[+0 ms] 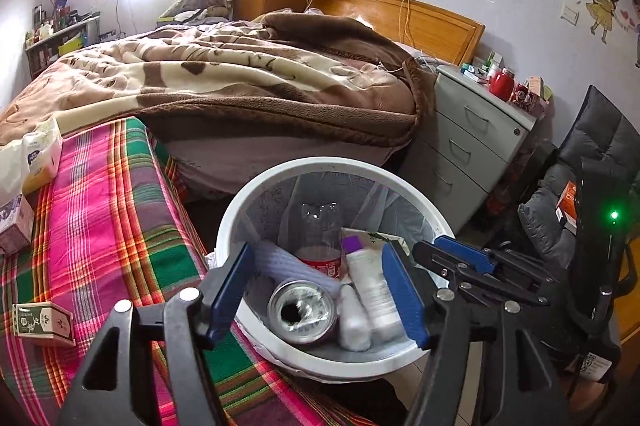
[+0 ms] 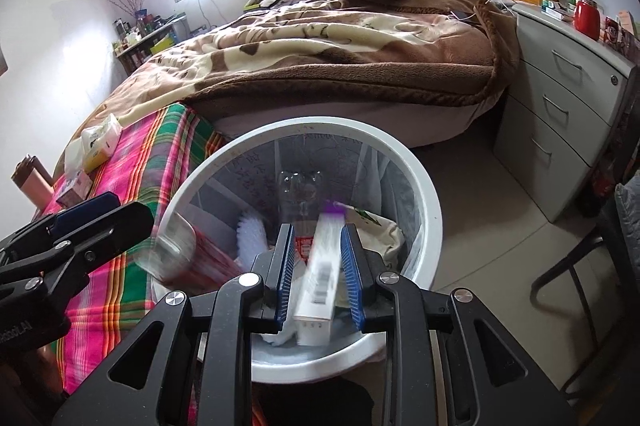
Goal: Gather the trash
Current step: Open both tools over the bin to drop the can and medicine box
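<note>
A white trash bin (image 1: pixel 236 214) (image 2: pixel 434 201) lined with a clear bag stands beside the plaid-covered bench. My left gripper (image 1: pixel 316 254) hovers over it, open, with a silver drink can (image 1: pixel 302 310) loose below its fingers; the can (image 2: pixel 176 250) is motion-blurred in the right wrist view. My right gripper (image 2: pixel 318 232) is over the bin too, jaws narrowly apart. A white tube with a purple cap (image 2: pixel 320 266) (image 1: pixel 372 286) is blurred between the pads with gaps on both sides. A clear plastic bottle (image 1: pixel 320 222) and white wads lie in the bin.
A green box (image 1: pixel 42 322) and tissue packs (image 1: pixel 40 157) lie on the plaid cloth (image 1: pixel 112 209). The bed with a brown blanket (image 1: pixel 240 73) is behind the bin, grey drawers (image 1: pixel 472 133) to its right, and a dark chair (image 1: pixel 592 161) at far right.
</note>
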Available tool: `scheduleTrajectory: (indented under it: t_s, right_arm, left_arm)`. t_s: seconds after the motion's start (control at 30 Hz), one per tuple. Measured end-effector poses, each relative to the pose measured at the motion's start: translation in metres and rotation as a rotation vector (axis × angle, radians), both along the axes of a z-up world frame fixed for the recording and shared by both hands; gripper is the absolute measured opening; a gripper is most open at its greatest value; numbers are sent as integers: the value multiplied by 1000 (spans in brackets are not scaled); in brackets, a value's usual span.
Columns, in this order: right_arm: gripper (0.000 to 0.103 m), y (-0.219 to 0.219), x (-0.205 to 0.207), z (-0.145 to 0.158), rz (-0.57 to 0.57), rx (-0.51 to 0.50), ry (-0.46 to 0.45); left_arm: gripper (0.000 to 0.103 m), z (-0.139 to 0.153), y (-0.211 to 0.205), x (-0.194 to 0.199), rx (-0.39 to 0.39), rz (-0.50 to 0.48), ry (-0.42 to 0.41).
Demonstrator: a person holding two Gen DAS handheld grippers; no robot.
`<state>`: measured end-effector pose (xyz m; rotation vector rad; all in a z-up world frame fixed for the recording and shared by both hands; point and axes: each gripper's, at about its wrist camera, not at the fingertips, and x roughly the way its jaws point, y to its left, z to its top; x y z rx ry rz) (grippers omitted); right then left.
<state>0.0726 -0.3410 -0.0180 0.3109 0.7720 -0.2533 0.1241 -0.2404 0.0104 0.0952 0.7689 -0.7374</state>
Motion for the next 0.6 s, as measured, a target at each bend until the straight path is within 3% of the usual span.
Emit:
scheduleTrajectory:
  t_s: [0.13, 0.6]
  right_arm:
    - [47, 1, 0, 2, 5, 1, -12]
    - [48, 19, -2, 12, 36, -15, -57]
  left_arm:
    - [72, 1, 4, -2, 1, 4, -6]
    - [73, 12, 44, -6, -33, 71, -32]
